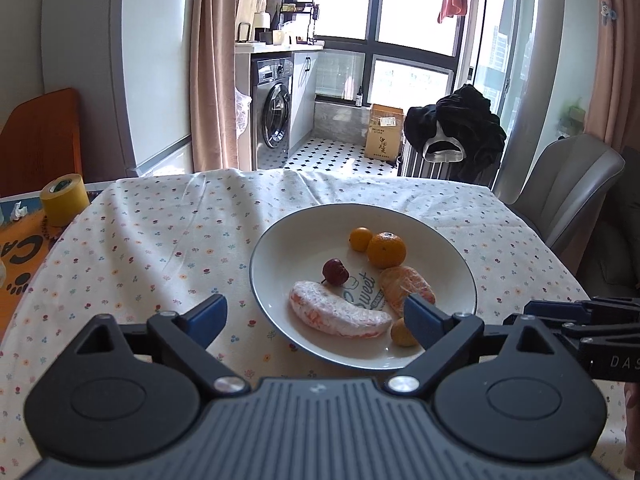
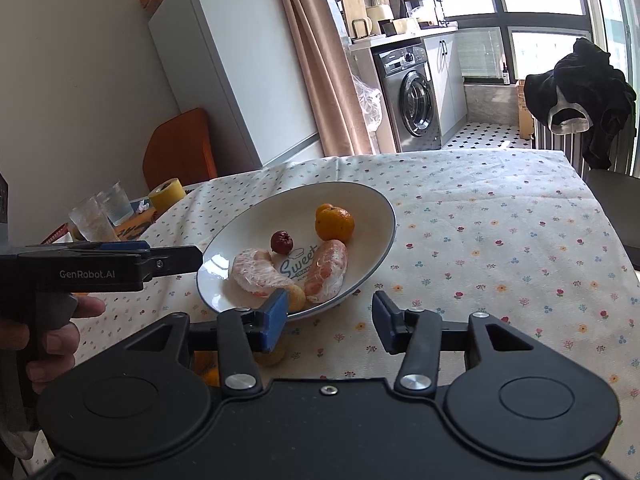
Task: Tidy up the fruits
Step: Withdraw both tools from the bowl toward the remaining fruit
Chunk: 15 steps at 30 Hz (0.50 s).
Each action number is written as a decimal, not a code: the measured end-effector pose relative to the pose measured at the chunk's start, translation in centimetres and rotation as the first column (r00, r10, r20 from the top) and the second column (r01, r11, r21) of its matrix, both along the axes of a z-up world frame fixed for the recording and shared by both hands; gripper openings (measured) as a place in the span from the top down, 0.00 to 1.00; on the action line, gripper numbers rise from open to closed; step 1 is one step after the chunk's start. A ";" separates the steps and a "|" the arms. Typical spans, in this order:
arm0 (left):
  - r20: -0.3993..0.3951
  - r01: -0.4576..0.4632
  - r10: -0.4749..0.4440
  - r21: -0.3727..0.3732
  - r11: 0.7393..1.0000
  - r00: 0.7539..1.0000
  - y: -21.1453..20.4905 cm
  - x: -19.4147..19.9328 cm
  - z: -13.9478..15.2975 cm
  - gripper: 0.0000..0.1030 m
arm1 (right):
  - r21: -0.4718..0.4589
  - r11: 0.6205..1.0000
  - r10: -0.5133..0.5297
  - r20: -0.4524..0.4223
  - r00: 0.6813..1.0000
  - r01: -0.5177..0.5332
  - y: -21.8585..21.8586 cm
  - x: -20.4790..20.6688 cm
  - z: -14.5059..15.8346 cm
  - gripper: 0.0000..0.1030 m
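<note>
A white plate (image 1: 304, 240) with a dark rim sits on the floral tablecloth. It holds two oranges (image 1: 386, 249), a dark red fruit (image 1: 335, 271), two peeled citrus segments (image 1: 340, 314) and a small yellow fruit (image 1: 402, 333). My left gripper (image 1: 316, 312) is open over the plate's near left rim, with nothing between its fingers. My right gripper (image 2: 330, 318) is open just right of the plate (image 2: 280, 208), and it holds nothing. Under its left finger, a small yellow fruit (image 2: 272, 356) and an orange one (image 2: 208, 372) lie on the cloth, partly hidden.
A yellow tape roll (image 1: 64, 199) and two drinking glasses (image 2: 104, 216) stand at the table's left edge. A grey chair (image 1: 576, 184) is at the right side and an orange chair (image 2: 180, 148) behind the left. A hand (image 2: 56, 340) grips the left tool.
</note>
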<state>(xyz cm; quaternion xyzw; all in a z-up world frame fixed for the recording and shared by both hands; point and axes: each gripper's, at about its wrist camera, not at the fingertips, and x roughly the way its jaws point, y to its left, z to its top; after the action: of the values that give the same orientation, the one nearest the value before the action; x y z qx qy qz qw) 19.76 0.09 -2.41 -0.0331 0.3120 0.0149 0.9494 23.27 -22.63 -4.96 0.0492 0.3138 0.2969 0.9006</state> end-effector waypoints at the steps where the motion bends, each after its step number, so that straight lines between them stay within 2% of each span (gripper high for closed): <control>1: -0.003 -0.004 0.004 0.005 1.000 1.000 0.0 -0.3 0.0 0.06 | 0.000 1.000 0.000 -0.001 1.000 0.000 0.0 -0.1 0.0 0.54; 4: -0.011 -0.012 0.012 0.007 1.000 1.000 0.3 -0.8 0.0 0.06 | 0.001 1.000 0.003 0.001 1.000 -0.003 0.2 -0.5 0.1 0.52; 6: -0.012 -0.016 0.016 0.003 1.000 1.000 0.5 -1.3 0.0 0.06 | 0.002 1.000 0.003 0.001 1.000 -0.003 0.2 -0.7 0.2 0.46; 10: -0.010 -0.018 0.018 0.001 1.000 1.000 0.7 -2.3 0.1 0.05 | 0.002 1.000 -0.005 0.002 1.000 0.005 0.0 -1.2 0.2 0.41; 13: -0.015 -0.022 0.022 -0.002 1.000 1.000 0.8 -2.8 0.0 0.05 | -0.001 1.000 -0.005 0.011 1.000 0.005 0.0 -1.7 0.3 0.33; 15: -0.016 -0.019 0.019 0.002 1.000 1.000 0.8 -3.1 -0.1 0.05 | -0.002 1.000 -0.005 0.020 1.000 0.005 0.0 -2.0 0.4 0.24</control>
<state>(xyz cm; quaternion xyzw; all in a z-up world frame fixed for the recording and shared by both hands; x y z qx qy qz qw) 16.64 0.92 -2.55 -0.0353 0.3193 0.0246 0.9467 21.27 -22.62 -4.58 0.0461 0.3047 0.2950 0.9044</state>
